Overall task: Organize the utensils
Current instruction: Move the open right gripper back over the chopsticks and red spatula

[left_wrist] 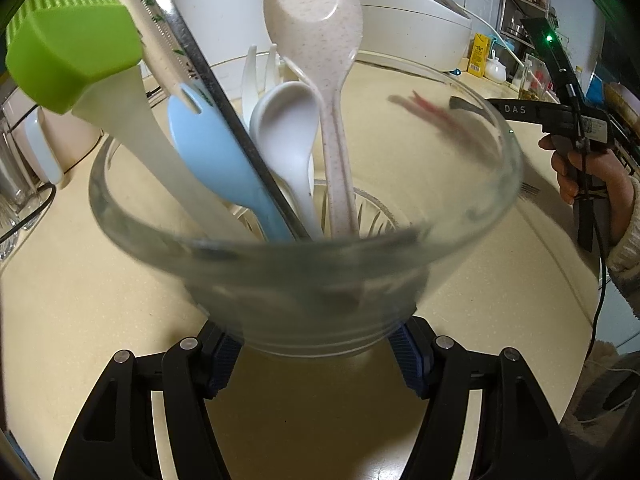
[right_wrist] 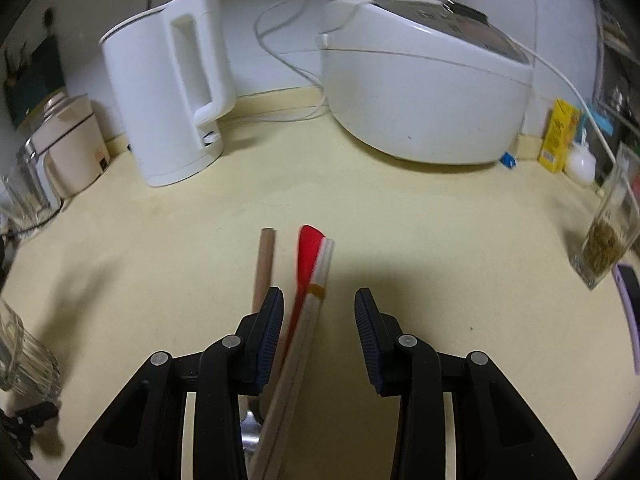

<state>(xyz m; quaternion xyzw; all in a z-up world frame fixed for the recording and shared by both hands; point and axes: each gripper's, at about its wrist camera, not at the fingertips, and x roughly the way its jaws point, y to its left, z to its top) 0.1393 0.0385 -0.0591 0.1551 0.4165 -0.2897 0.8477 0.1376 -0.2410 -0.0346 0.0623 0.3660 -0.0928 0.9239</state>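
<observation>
My left gripper (left_wrist: 316,344) is shut on a clear glass cup (left_wrist: 304,248) and holds it above the counter. In the cup stand a speckled beige spoon (left_wrist: 316,32), a white spoon (left_wrist: 286,120), a blue spork (left_wrist: 216,152), a green-headed spatula (left_wrist: 76,56), a white fork (left_wrist: 256,72) and a metal utensil (left_wrist: 200,60). My right gripper (right_wrist: 319,304) is open over the counter; it also shows in the left wrist view (left_wrist: 520,112). Between its fingers lie a red utensil (right_wrist: 308,256) and white chopsticks (right_wrist: 304,328). A wooden stick (right_wrist: 264,268) lies left of them. A metal spoon (right_wrist: 250,432) shows below.
A white kettle (right_wrist: 172,84) and a white rice cooker (right_wrist: 424,84) stand at the back of the cream counter (right_wrist: 440,240). A beige appliance (right_wrist: 72,148) is at left, a glass jar (right_wrist: 608,228) and a yellow box (right_wrist: 558,136) at right. A ribbed glass (right_wrist: 20,356) stands lower left.
</observation>
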